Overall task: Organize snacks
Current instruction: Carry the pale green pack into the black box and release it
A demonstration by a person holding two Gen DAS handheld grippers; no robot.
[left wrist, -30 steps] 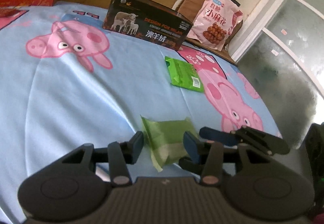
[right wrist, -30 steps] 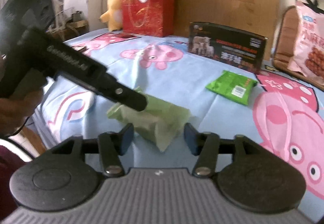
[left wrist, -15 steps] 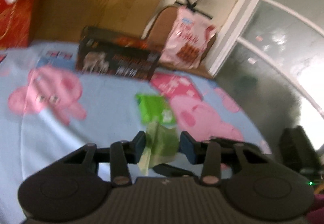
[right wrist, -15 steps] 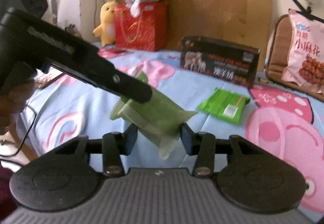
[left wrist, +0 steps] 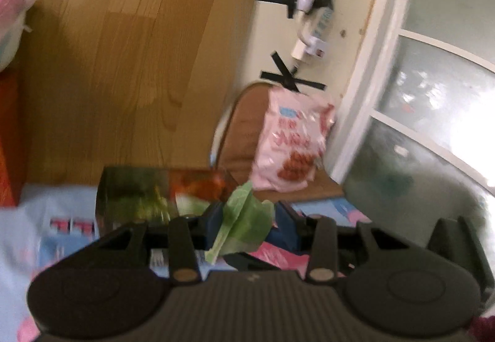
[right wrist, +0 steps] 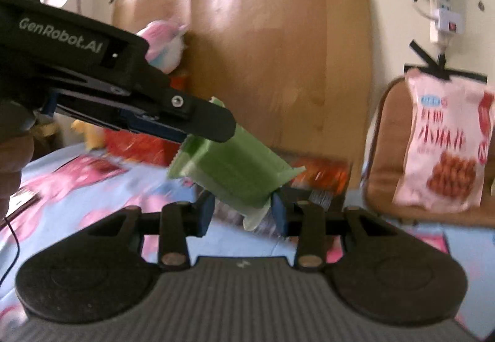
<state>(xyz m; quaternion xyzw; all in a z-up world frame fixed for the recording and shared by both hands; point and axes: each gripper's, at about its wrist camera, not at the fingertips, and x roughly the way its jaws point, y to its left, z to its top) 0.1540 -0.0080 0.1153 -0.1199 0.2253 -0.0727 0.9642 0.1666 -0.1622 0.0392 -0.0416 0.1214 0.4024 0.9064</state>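
The green snack packet (right wrist: 235,170) is up in the air above the bed (right wrist: 102,187), held between both tools. The left tool (right wrist: 213,128) reaches in from the left of the right wrist view and is clamped on the packet's upper left end. In its own view the left tool (left wrist: 247,222) has the crumpled green wrapper (left wrist: 244,221) pinched between its blue pads. The right tool (right wrist: 243,212) has just been closing its jaws; the packet's lower end sits between its fingers, and they appear to press on it, though blur makes the contact hard to confirm. Behind the packet stands a dark box (right wrist: 321,179) on the cartoon-pig sheet, and a pink snack bag (right wrist: 445,144) leans upright against a brown chair back (right wrist: 383,150) to the right. A pink plush toy (right wrist: 164,45) sits farther back against the wooden board (right wrist: 278,48)
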